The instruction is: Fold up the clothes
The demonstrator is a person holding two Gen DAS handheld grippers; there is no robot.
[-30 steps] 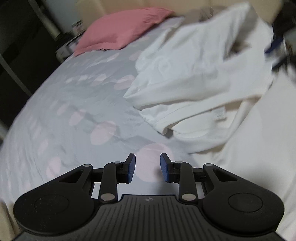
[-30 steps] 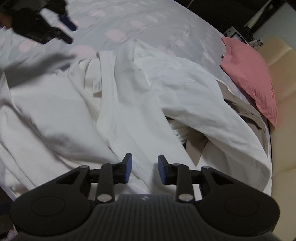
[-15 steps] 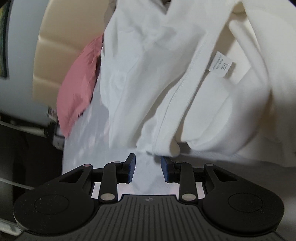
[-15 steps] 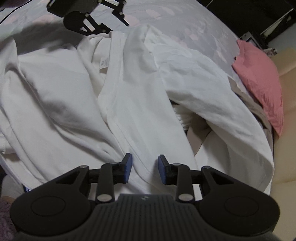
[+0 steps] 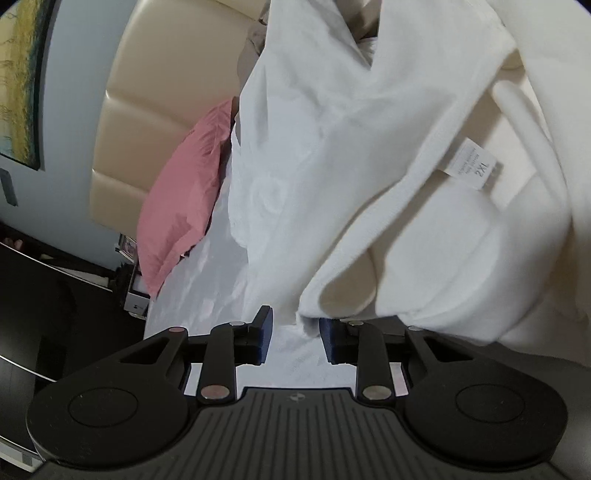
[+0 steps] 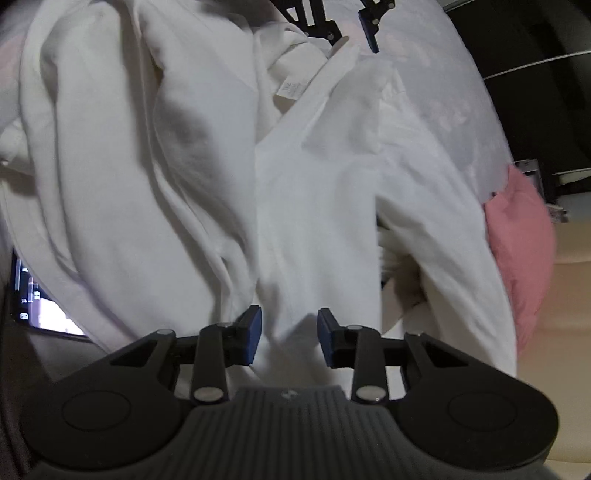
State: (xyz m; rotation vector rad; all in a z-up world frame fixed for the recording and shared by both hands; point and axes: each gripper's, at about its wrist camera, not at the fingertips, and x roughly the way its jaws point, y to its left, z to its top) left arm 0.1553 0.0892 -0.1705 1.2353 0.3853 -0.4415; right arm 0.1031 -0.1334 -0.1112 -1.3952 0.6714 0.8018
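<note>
Behind everything is a bed with a pale sheet (image 5: 207, 295) that has soft pink spots, and a cream padded headboard (image 5: 147, 110) stands at its end.

On the sheet lies a big white shirt (image 5: 332, 166), all bunched up in thick folds. Its neck edge curls over near the middle, and a small white tag (image 5: 474, 166) reading 2XL is sewn inside it. In the right wrist view the same shirt (image 6: 184, 184) fills almost the whole picture, and the tag (image 6: 291, 88) shows small near the top.

The left gripper (image 5: 295, 334) sits low at the shirt's edge. A floppy bit of the white cloth hangs down just beside its right finger, and the bare sheet shows through the gap. Its jaws are closing, but the blue pads (image 5: 265, 336) are not pressing on the cloth. From the right wrist view this gripper (image 6: 364, 27) is far off at the top, by the shirt's neck.

The right gripper (image 6: 289, 339) hangs over a flat part of the shirt. Its jaws stand apart with cloth below them, and I cannot tell if the fingers touch it. Nothing is pinched.

A pink pillow (image 5: 184, 192) leans by the headboard, just beside the shirt. Some brownish cloth (image 5: 251, 44) peeks out behind the shirt. A picture (image 5: 18, 81) hangs on the wall past the headboard.
</note>
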